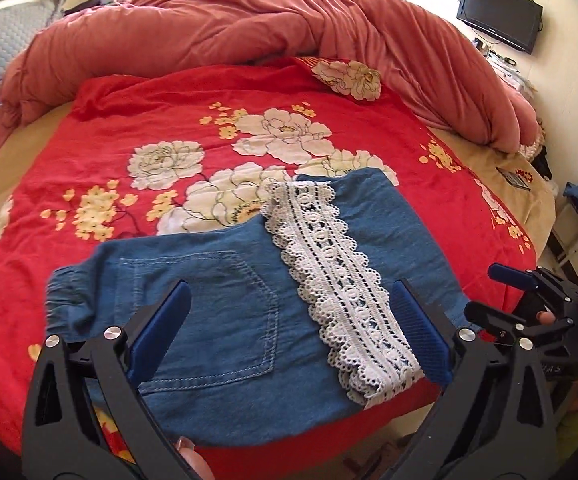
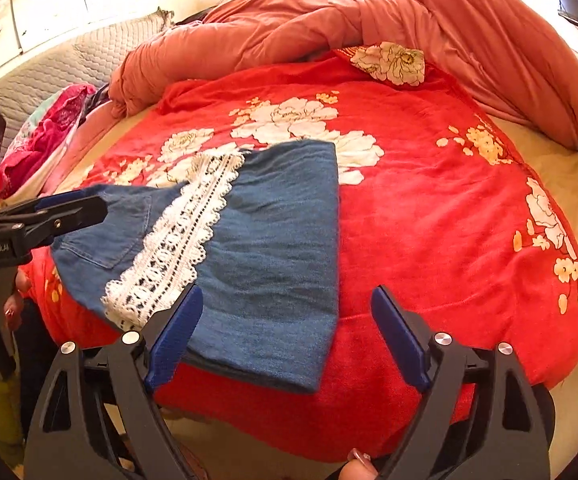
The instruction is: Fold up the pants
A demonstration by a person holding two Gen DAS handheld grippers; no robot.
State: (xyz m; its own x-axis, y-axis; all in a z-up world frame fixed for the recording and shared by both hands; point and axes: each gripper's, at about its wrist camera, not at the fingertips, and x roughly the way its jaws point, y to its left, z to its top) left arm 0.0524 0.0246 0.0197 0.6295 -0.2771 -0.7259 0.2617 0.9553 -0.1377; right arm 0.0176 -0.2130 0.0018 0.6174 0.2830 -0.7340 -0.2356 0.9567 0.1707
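Blue denim pants lie folded on the red flowered blanket near the bed's front edge, with a white lace band running diagonally across them. A back pocket shows on the left half. My left gripper is open and empty, hovering over the pants. My right gripper is open and empty above the right end of the pants, and the lace lies to its left. The right gripper also shows at the right edge of the left wrist view. The left gripper shows at the left of the right wrist view.
A rumpled salmon duvet is heaped along the back of the bed. A pink cloth pile lies at the left by the headboard. A wall TV hangs at the right. The bed's front edge is just below the pants.
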